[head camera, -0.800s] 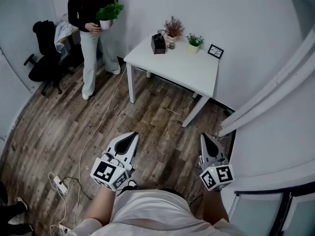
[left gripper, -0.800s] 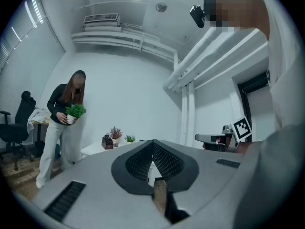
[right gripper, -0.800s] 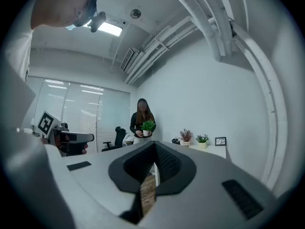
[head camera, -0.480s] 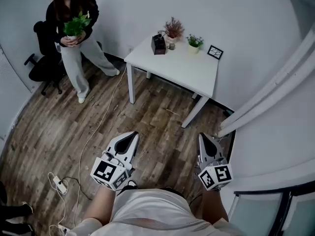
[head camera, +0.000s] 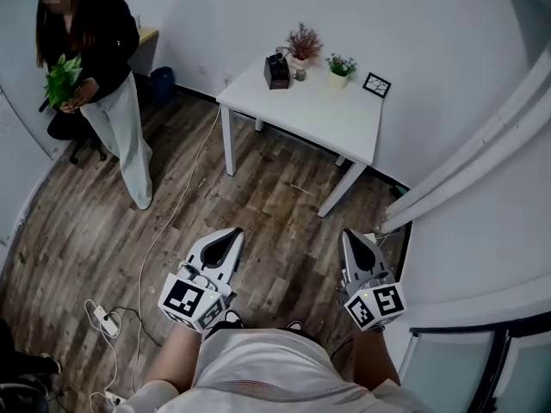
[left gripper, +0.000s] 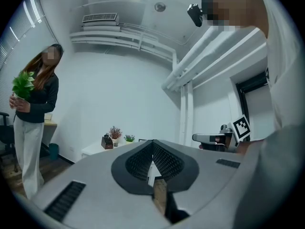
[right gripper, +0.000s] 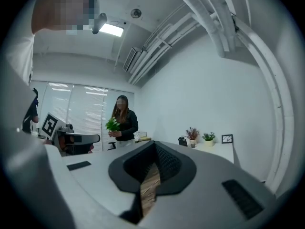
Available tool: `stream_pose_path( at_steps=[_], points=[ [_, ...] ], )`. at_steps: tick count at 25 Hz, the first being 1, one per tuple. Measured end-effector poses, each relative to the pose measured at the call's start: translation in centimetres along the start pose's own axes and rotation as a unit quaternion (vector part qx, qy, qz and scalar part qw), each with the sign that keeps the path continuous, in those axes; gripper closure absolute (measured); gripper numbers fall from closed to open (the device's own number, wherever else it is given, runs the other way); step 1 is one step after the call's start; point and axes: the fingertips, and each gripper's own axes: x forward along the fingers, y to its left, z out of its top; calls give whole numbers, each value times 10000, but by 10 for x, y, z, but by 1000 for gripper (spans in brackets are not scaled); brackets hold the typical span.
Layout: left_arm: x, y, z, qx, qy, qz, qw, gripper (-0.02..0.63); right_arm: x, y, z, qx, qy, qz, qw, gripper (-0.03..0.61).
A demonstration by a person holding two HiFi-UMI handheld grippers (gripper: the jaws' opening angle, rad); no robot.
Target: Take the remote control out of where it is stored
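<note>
The person wears a pale off-white top point(head camera: 267, 372). Just above the top in the head view, the left gripper point(head camera: 231, 236) and right gripper point(head camera: 348, 236) are light grey wedge-shaped shells with black ribbed inner pads (and dark slotted vents), each with a cube point(head camera: 376, 305) of black-and-white square markers nearest the top.
</note>
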Motion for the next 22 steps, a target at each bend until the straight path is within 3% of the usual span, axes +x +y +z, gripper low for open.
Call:
stream_pose_path(
  at_steps=[13,22],
  points=[
    [-21,70,-9,-161,60,31,9998,606,46,39,-19,231,237,-114,9994,566],
    [16,114,-8,-81,115,149,9998,606,117,14,-9,364,96,47,9993,566]
  ],
)
